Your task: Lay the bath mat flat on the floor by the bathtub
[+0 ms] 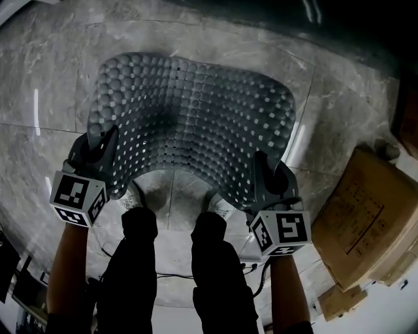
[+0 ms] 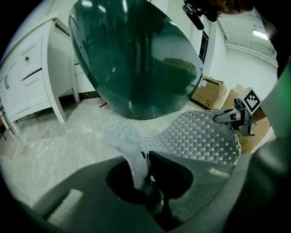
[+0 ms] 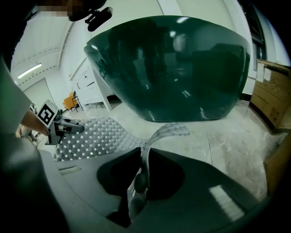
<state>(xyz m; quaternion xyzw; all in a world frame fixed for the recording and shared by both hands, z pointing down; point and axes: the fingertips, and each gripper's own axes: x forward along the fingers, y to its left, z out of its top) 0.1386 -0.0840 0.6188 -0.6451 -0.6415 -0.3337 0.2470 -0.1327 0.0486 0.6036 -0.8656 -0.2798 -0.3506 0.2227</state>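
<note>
The bath mat (image 1: 196, 124) is grey rubber with round bumps and small square holes. It hangs spread between both grippers above the marble floor (image 1: 52, 98), its far edge toward the dark green bathtub (image 1: 339, 19). My left gripper (image 1: 104, 142) is shut on the mat's near left corner, my right gripper (image 1: 261, 164) on its near right corner. In the left gripper view the mat's edge (image 2: 132, 150) runs into the closed jaws of the left gripper (image 2: 144, 164), with the bathtub (image 2: 136, 59) ahead. In the right gripper view a mat flap (image 3: 168, 131) rises from the right gripper (image 3: 142, 159).
Cardboard boxes (image 1: 366, 222) stand on the floor to the right. The person's dark-trousered legs (image 1: 137, 261) are below the mat's near edge. A white cabinet (image 2: 27, 77) stands left of the tub, and wooden furniture (image 3: 273, 95) to its right.
</note>
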